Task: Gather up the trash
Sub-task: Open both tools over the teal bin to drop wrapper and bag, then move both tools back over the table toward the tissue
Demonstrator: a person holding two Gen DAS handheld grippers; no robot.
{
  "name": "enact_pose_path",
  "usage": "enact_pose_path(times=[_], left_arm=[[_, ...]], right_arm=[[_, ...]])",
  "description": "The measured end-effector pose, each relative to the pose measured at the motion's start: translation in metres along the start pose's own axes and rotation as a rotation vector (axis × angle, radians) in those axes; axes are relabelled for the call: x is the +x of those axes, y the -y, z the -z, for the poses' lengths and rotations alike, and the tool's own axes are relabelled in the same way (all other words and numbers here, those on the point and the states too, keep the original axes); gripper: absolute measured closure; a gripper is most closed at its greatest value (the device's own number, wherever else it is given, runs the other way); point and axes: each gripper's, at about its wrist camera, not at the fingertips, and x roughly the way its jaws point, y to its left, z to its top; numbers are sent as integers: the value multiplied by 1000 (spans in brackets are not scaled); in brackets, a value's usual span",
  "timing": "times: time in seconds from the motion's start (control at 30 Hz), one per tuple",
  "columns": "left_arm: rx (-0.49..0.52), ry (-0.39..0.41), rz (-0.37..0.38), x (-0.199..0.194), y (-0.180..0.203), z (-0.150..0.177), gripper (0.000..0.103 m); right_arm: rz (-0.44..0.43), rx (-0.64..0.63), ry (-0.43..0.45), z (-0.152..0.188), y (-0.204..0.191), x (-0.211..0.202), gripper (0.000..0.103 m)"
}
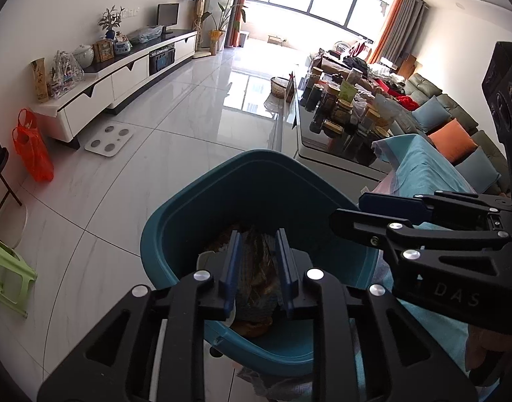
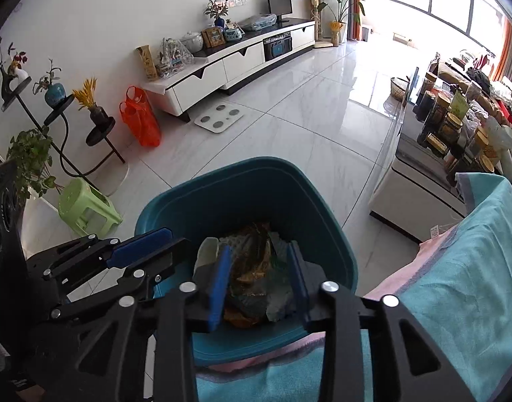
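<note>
A teal trash bin (image 1: pixel 175 231) (image 2: pixel 175 207) stands on the white tiled floor beside a cloth-covered table edge. Crumpled brown and grey-green trash (image 1: pixel 256 278) (image 2: pixel 252 261) lies inside it. My left gripper (image 1: pixel 256 244) hovers over the bin mouth with its blue-padded jaws apart and nothing between them; the trash shows below the gap. My right gripper (image 2: pixel 259 258) also hovers over the bin, open and empty. Each gripper shows side-on in the other's view, the right one (image 1: pixel 366 207) and the left one (image 2: pixel 168 238), close together over the bin.
A table with a teal and pink cloth (image 1: pixel 420 167) (image 2: pixel 463 268) is on the right. A glass coffee table with several jars (image 1: pixel 339 114) stands ahead. A green stool (image 2: pixel 85 207), an orange bag (image 2: pixel 138 117), a scale (image 2: pixel 219 117) and a TV cabinet (image 2: pixel 229 63) line the left.
</note>
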Motion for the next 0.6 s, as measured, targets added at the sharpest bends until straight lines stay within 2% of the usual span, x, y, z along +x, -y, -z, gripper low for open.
enact_pose_path(times=[0.17, 0.27, 0.33, 0.37, 0.43, 0.53, 0.6], left_arm=[[1, 14, -7, -4, 3, -1, 74], [10, 38, -16, -12, 4, -2, 60], [11, 59, -15, -18, 7, -4, 44], [9, 72, -11, -23, 8, -5, 40], [20, 108, -20, -34, 12, -6, 22], [24, 154, -16, -51, 20, -10, 8], [30, 181, -13, -62, 24, -10, 6]], right_arm=[[-4, 17, 41, 1, 8, -15, 66], [-10, 51, 77, 5, 18, -27, 62], [-16, 70, 113, 10, 24, -38, 60], [-8, 79, 128, 12, 26, -43, 56], [-2, 102, 172, 19, 33, -58, 51], [22, 128, 232, 30, 42, -79, 42], [38, 142, 267, 36, 46, -92, 39]])
